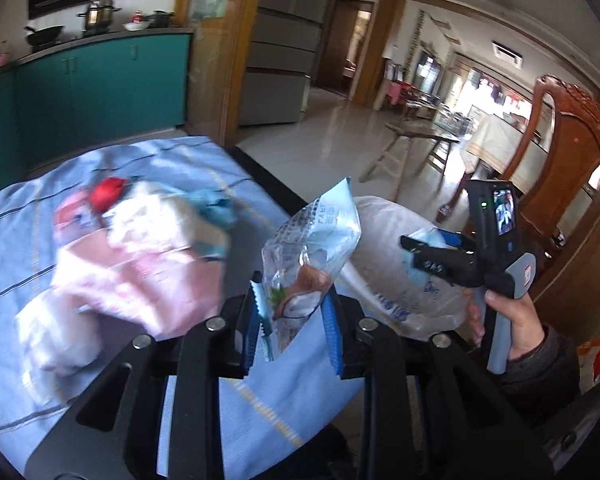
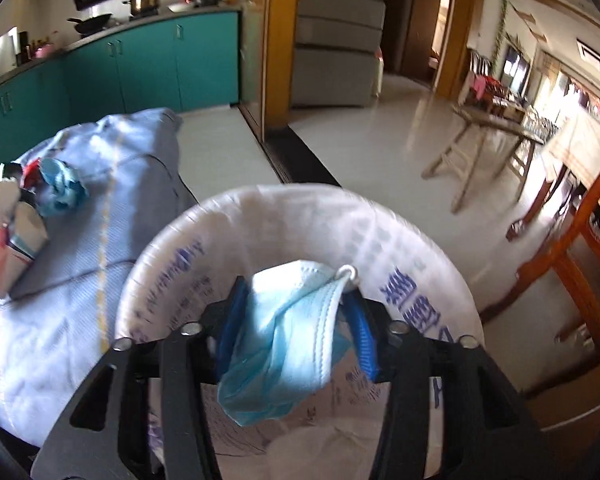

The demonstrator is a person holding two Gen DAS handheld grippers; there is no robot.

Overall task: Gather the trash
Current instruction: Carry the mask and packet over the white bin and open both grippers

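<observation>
Behind everything is a kitchen with teal cabinets [image 2: 148, 68] at 11 o'clock and a shiny floor [image 2: 380, 140] opening toward 1 o'clock. At 9 o'clock a blue cloth [image 1: 228, 408] covers the surface, and a blurred pile of trash [image 1: 140, 248] lies on it.

In the left wrist view, the left gripper [image 1: 296, 320] has its jaws clamped on a clear snack wrapper [image 1: 312, 248], which stands up toward 12 o'clock. The right gripper [image 2: 296, 320] has its jaws closed on a crumpled blue face mask [image 2: 288, 340], directly over the mouth of the white bag [image 2: 400, 248]; a hand [image 1: 516, 320] holds this tool at 3 o'clock.

I think the mask could catch on the toothed pads by its ear loop when released. The wrapper is light and may miss the soft rim if dropped early. The bag mouth is wide, but two grippers above it could touch. The floor at 1 o'clock gives free room; the cloth edge is close at 9 o'clock.
</observation>
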